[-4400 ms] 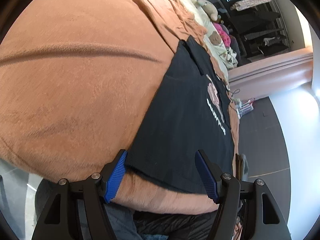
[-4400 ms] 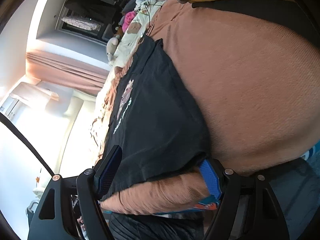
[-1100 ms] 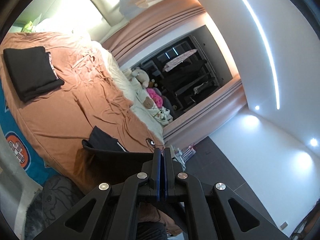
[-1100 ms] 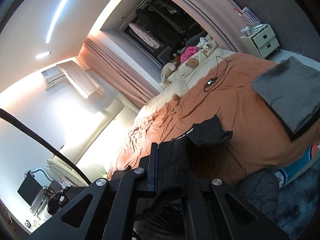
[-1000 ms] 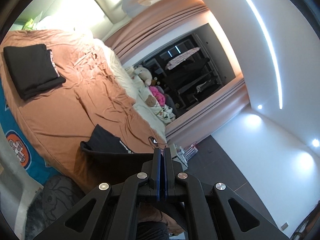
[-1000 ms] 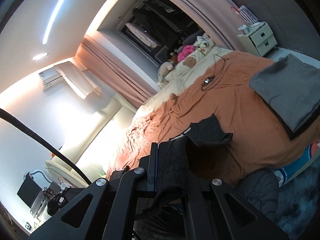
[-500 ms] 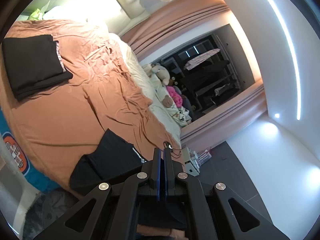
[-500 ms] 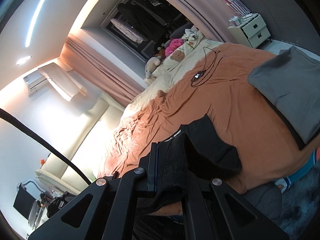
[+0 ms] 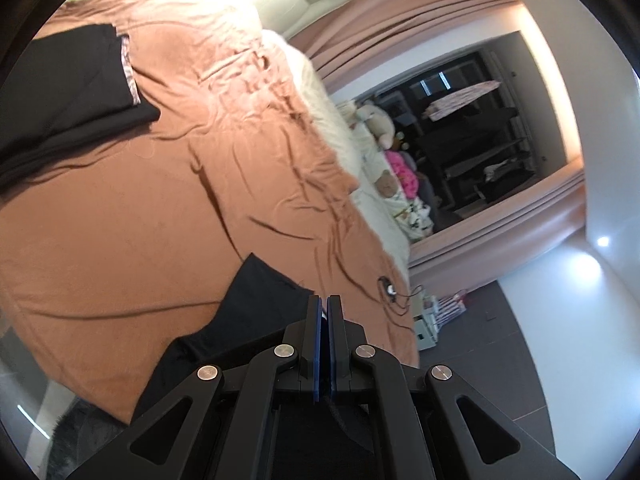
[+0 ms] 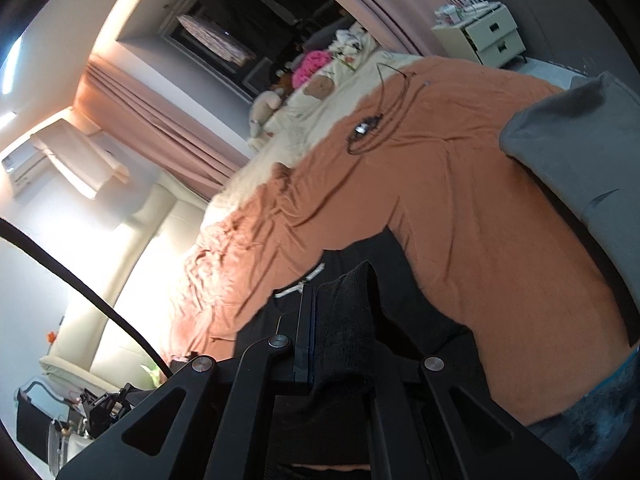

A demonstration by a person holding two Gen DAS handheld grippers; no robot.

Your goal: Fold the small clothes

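Observation:
A black t-shirt (image 9: 256, 304) hangs from both grippers over the near edge of the bed, its far part resting on the orange-brown sheet (image 9: 140, 216). My left gripper (image 9: 325, 312) is shut on the shirt's hem. My right gripper (image 10: 320, 300) is shut on a bunched fold of the same shirt (image 10: 400, 280), which drapes over one finger. The shirt's neck label (image 10: 308, 276) shows near the right gripper.
A folded black garment (image 9: 68, 92) lies at the far left of the bed. A folded grey garment (image 10: 580, 152) lies at the right. A cable with a small device (image 10: 368, 128) lies on the sheet. Stuffed toys (image 9: 376, 120) and a white nightstand (image 10: 492, 36) stand beyond.
Both grippers, shut on the shirt since lifting it off the bed, have lowered and moved towards the bed. More of the shirt now lies on the sheet.

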